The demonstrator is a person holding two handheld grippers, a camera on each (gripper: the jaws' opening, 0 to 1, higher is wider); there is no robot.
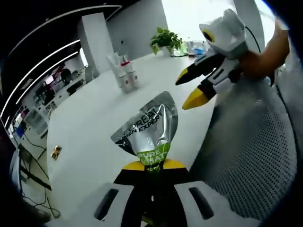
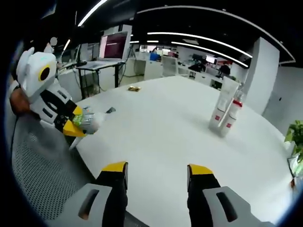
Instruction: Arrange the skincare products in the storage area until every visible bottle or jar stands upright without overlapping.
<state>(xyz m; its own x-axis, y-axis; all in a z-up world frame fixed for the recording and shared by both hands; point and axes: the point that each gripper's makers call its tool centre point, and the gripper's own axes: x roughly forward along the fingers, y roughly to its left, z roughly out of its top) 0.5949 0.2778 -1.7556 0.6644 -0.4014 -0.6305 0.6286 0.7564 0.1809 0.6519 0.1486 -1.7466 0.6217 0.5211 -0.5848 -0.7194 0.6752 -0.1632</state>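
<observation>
Left gripper (image 1: 150,166) pinching crinkled silver tube (image 1: 151,125), glossy white table (image 1: 94,123)

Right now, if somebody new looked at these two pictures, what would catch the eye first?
First the silver tube with green print, clamped in the left gripper above the white table. Next the right gripper, open with nothing between its yellow-tipped jaws. Farther back on the table, a small group of white bottles with red trim stands upright, close together.
</observation>
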